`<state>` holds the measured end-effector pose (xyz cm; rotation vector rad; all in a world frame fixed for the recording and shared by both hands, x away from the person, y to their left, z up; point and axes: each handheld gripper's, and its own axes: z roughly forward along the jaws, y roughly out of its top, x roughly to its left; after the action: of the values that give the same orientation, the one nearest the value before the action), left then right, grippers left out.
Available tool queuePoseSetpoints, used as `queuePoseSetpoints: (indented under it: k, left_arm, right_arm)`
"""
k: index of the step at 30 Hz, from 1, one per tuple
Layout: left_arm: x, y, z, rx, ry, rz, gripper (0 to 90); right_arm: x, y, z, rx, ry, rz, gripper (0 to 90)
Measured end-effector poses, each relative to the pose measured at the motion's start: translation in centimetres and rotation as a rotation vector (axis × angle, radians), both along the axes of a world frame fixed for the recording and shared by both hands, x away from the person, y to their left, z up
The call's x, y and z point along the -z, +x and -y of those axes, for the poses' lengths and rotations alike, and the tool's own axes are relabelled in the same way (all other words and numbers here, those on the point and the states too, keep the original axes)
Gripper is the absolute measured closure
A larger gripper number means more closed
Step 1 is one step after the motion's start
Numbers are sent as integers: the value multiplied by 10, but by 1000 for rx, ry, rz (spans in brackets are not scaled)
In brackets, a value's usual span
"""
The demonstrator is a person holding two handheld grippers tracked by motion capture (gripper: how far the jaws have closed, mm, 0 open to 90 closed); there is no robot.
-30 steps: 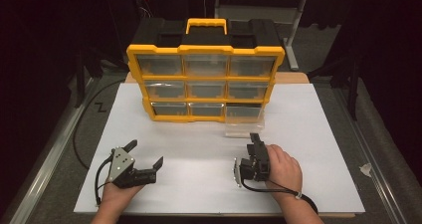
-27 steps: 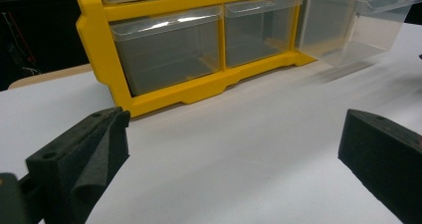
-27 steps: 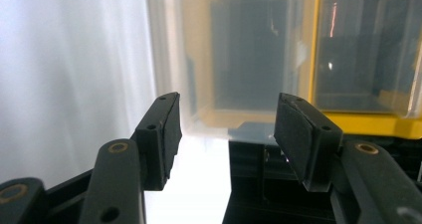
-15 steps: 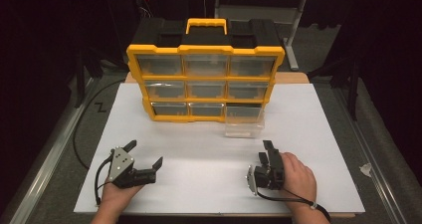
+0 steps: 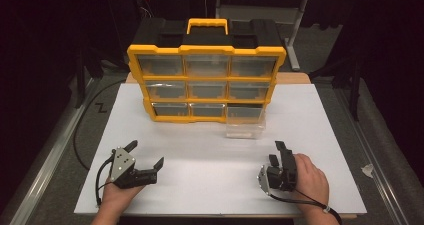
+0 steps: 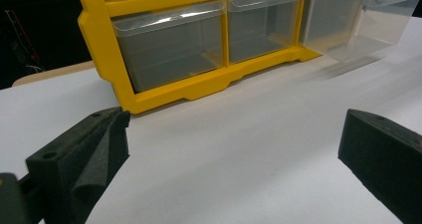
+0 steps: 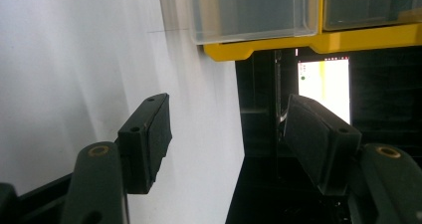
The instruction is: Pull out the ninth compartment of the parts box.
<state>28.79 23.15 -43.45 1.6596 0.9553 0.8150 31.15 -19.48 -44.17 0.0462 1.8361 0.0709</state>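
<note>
Clear drawer (image 5: 245,121): pulled partway out of the yellow cabinet (image 5: 206,51), bottom right slot, resting on the bench (image 5: 200,160).
Right tool (image 5: 278,152): nearer, straight below drawer, well apart; jaws just opening, nothing between.
Left tool (image 5: 146,155): spread wide, nothing held.

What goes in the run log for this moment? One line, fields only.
left hand-held gripper: open, empty | right hand-held gripper: open, empty, jaws just opening | bottom-right drawer: pulled out | organizer: upright

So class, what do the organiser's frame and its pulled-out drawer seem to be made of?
Frame: probably moulded plastic, opaque yellow with a slight sheen and rounded edges.
Pulled-out drawer: seemingly clear hard plastic, glossy; the white table surface shows through its walls.
</note>
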Motion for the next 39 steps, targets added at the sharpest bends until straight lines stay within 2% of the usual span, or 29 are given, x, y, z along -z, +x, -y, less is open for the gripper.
queuePoseSetpoints:
  k: [4,6,7,8,9,10,12,13,14,20,24,31,33,34,36,37,38,39]
  left_arm:
    - [1,0,0,0,0,-4,3]
    - [1,1,0,1,1,-5,4]
    - [1,1,0,1,2,-5,4]
    - [1,1,0,1,1,-5,4]
    - [1,1,0,1,0,-5,4]
    - [1,1,0,0,0,-5,4]
    - [1,1,0,1,-1,-5,4]
    - [1,1,0,2,1,-5,4]
    - [1,1,0,2,1,-5,4]
    - [1,1,0,2,0,-4,4]
    - [1,1,0,1,1,-5,4]
    - [1,1,0,-2,1,-5,4]
    - [1,1,0,-2,1,-4,3]
    - [1,1,0,-2,1,-5,3]
    - [1,1,0,-2,1,-5,3]
    - [1,1,0,-2,1,-6,4]
    - [1,1,0,-3,0,-5,4]
    - [0,1,0,-3,0,-5,4]
  right_arm:
    - [1,0,0,4,2,-12,336]
    - [1,0,0,6,7,-14,305]
    - [2,0,-1,4,6,-14,258]
    - [2,0,-1,4,6,-14,258]
    - [2,0,-2,7,8,-11,232]
    - [2,1,-2,0,10,-11,164]
    - [2,1,-2,12,10,-14,155]
    - [2,1,-2,26,14,-10,123]
    - [3,1,-2,20,18,2,17]
    - [-2,0,-3,-1,36,42,8]
    - [-1,0,-2,4,48,44,8]
    - [-3,3,4,38,149,23,8]
    - [-3,4,5,49,190,6,8]
    - [-3,5,8,61,242,-17,8]
    - [-4,6,9,67,253,-28,8]
    - [-4,9,12,87,311,-49,8]
    - [-4,9,12,87,311,-49,8]
    - [-4,10,13,95,334,-57,8]
